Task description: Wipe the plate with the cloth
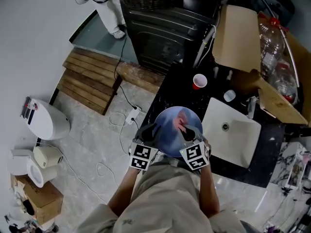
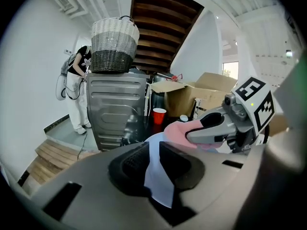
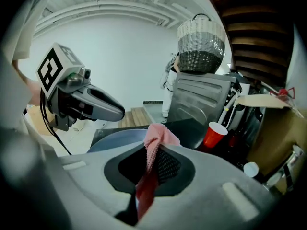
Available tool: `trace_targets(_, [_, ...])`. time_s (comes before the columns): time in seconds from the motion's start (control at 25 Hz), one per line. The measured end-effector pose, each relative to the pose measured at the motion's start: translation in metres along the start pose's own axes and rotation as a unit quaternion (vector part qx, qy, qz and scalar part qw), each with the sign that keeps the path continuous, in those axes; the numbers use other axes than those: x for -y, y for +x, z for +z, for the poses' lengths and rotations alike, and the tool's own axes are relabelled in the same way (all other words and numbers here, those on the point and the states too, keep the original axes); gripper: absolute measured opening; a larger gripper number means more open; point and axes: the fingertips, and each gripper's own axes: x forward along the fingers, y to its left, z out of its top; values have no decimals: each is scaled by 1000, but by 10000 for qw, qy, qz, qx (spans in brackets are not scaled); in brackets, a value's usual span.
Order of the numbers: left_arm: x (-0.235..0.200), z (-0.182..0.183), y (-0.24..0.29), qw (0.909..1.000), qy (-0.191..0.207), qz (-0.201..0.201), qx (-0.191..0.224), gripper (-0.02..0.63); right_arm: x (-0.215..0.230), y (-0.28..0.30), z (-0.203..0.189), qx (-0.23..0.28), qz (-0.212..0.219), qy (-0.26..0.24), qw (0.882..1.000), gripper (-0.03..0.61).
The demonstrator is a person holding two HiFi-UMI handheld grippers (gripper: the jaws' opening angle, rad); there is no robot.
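- Head view: blue plate [image 1: 165, 142] held up beside the white sink [image 1: 233, 130] — pink cloth [image 1: 181, 119] lying on it.
- Left gripper view: left gripper [image 2: 153, 163] pinching the plate's rim.
- Right gripper view: right gripper [image 3: 151, 164] clamped on the cloth.

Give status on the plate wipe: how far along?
Done: left hand-held gripper grips the plate by its rim, right hand-held gripper grips the pink cloth. In hand: cloth lies against the plate's face, plate held up beside the sink. Left: wiping strokes; whether the plate is clean can't be told.
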Motion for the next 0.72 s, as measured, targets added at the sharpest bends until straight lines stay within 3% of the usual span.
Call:
trace_targets(0.32, [16, 22, -2, 9985, 50, -302, 460, 64, 22, -28, 14, 411, -596, 393, 9966, 21])
trace_targets(0.72, [41, 30, -4, 9959, 158, -554, 701, 57, 24, -54, 6, 436, -783, 475, 9948, 21])
